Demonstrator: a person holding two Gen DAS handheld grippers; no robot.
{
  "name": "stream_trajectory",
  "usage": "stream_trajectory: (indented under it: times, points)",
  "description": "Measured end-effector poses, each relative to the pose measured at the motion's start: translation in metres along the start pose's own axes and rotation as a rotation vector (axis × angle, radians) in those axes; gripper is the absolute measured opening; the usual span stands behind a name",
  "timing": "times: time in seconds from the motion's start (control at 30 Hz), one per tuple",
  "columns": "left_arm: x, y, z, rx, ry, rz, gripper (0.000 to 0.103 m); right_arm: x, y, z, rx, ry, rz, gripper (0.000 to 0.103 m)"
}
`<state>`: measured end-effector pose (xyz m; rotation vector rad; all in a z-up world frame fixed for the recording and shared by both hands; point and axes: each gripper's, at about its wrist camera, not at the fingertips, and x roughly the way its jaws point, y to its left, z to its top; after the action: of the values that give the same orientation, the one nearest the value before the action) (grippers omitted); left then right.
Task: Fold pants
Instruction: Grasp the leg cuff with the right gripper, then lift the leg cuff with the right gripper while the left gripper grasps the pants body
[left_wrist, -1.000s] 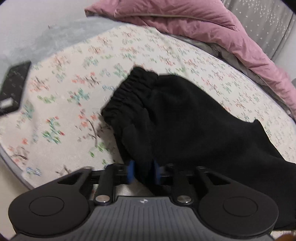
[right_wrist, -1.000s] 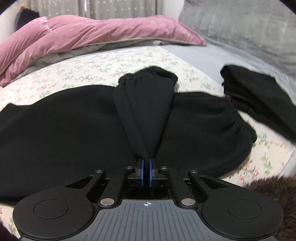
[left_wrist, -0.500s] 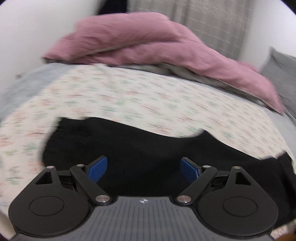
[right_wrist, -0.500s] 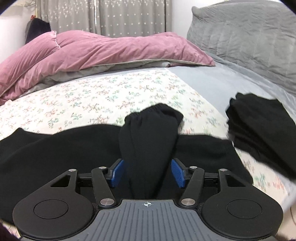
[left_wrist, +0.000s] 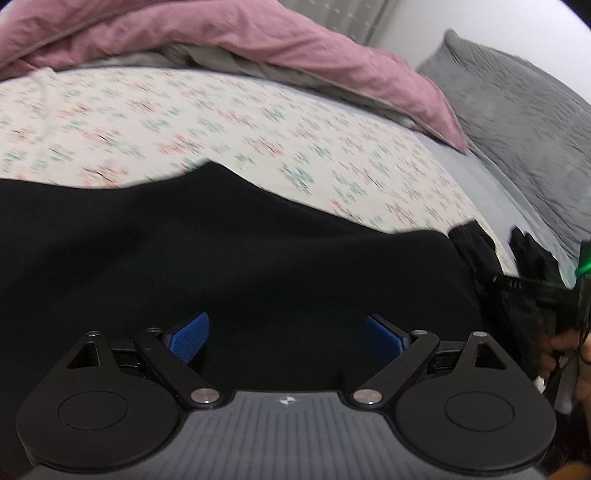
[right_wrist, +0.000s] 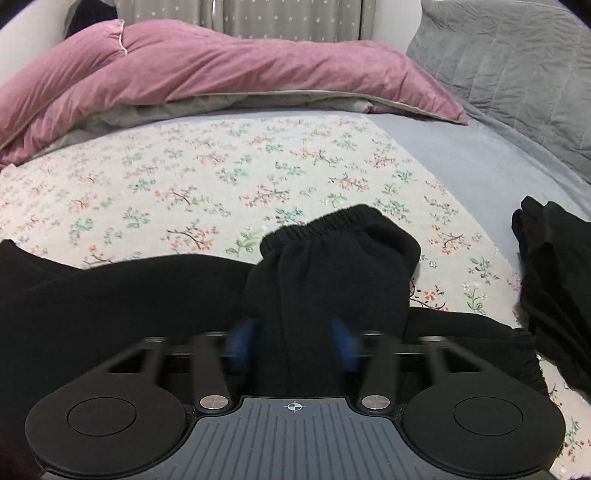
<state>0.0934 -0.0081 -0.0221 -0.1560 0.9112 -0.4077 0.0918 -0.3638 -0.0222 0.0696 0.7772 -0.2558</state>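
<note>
**Item: pants (left_wrist: 258, 240), black, fleece-like.** Lay spread across floral sheet (right_wrist: 221, 177) at near edge of bed, long axis L–R. One elastic-hemmed end (right_wrist: 340, 251) stood up in a bunched ridge in front of R gripper; the rest lay flat. Fold looked part done (est.).

**L gripper (left_wrist: 286, 332).** Fingers at full spread, jaws having just opened out. Blue pads (left_wrist: 192, 332) were clear of cloth w/ nothing between them. It hovered over the flat mid-section, holding nothing.

**R gripper (right_wrist: 291, 339).** Jaws had just been closing, w/ the raised ridge between them. Pads were motion-blurred and sat either side of the cloth. Can't tell if they had bitten yet.

**Other.** Pink duvet (right_wrist: 221, 70) at far side. Grey pillow (right_wrist: 517, 66) far R. Second black garment (right_wrist: 554, 277) on R, near pants but apart.

**Risks (judgement):**
- R closing on a thick bunch could catch the top layer only. Ridge would then slip out on lift, or under-layers would drag and crease.
- L was free, so nothing pinned the flat part. A pull by R alone could slide the whole garment over the sheet instead of folding it.
- Hem carried too far R could land on the other black garment. Black on black makes edges hard to tell apart.
- Soft bedding gives. Pressing down to set a crease may rumple the sheet.
</note>
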Motion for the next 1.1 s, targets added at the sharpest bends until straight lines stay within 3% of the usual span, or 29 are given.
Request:
stream_trajectory:
  times: [0.07,0.33,0.47,0.57,0.63,0.7,0.87,0.97,1.03,1.1]
  points:
    - [0.001,-0.012,-0.007,0.014,0.024,-0.033,0.103,-0.009,-0.010,0.000,0.022,-0.023,-0.013,0.005]
    - [0.016,-0.038,-0.018,0.112,0.054,-0.082,0.103,-0.060,-0.082,-0.016,0.193,-0.091,-0.083,0.003]
    - [0.022,-0.049,-0.019,0.148,0.062,-0.094,0.103,-0.073,-0.123,-0.038,0.338,-0.052,-0.053,0.003]
    - [0.025,-0.053,-0.020,0.170,0.067,-0.106,0.103,-0.073,-0.143,-0.058,0.388,-0.015,-0.088,0.004]
    - [0.027,-0.055,-0.020,0.184,0.068,-0.121,0.103,-0.075,-0.157,-0.071,0.431,-0.001,-0.060,0.012]
    - [0.026,-0.057,-0.022,0.212,0.066,-0.148,0.103,-0.077,-0.175,-0.082,0.526,-0.019,0.036,0.012]
    - [0.024,-0.068,-0.031,0.303,0.057,-0.243,0.099,-0.081,-0.198,-0.085,0.634,-0.074,0.149,0.017]
    - [0.021,-0.080,-0.038,0.383,0.037,-0.320,0.099,-0.077,-0.200,-0.082,0.684,-0.092,0.225,0.031]
    - [0.019,-0.088,-0.044,0.438,0.028,-0.364,0.099,-0.071,-0.198,-0.080,0.710,-0.084,0.243,0.055]
    - [0.020,-0.093,-0.048,0.477,0.025,-0.390,0.098,-0.065,-0.194,-0.078,0.706,-0.072,0.247,0.055]
